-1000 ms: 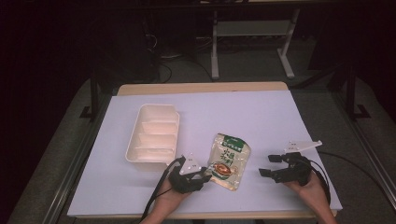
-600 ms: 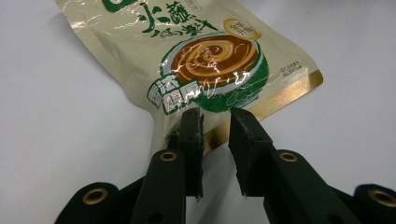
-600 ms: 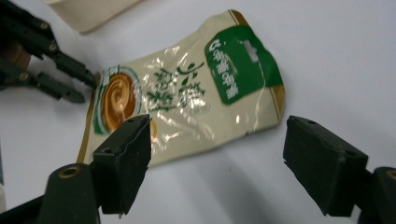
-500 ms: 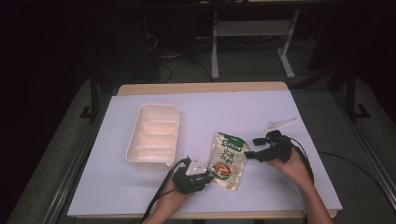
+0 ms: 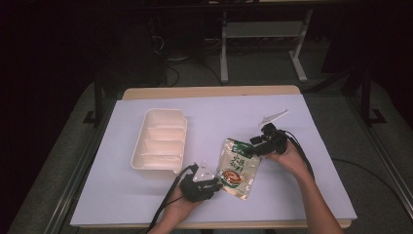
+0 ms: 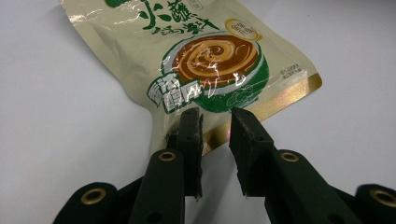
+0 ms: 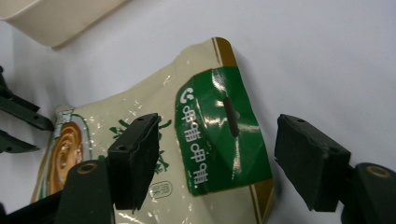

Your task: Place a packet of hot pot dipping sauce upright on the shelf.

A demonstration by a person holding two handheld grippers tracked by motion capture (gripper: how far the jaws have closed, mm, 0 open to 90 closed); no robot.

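Your left gripper [image 6: 215, 135] pinches the pouch's [image 5: 238, 168] bottom seam while your right gripper [image 7: 219, 161], jaws wide and just closing a little, straddles its green top, so clamp that end next.

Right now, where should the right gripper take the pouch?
By the flat green top edge of the pouch, coming in from its far end. That seal is thin and free; the left gripper already pinches the bottom edge. The right gripper straddles the top, jaws closing.

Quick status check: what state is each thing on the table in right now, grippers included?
Pouch: sealed, lying flat on the table, bottom corner pinched.
Tray: upright, empty.
Left gripper: shut on the pouch's bottom edge.
Right gripper: open, jaws astride the pouch's green top, not pressing; they have just been closing.
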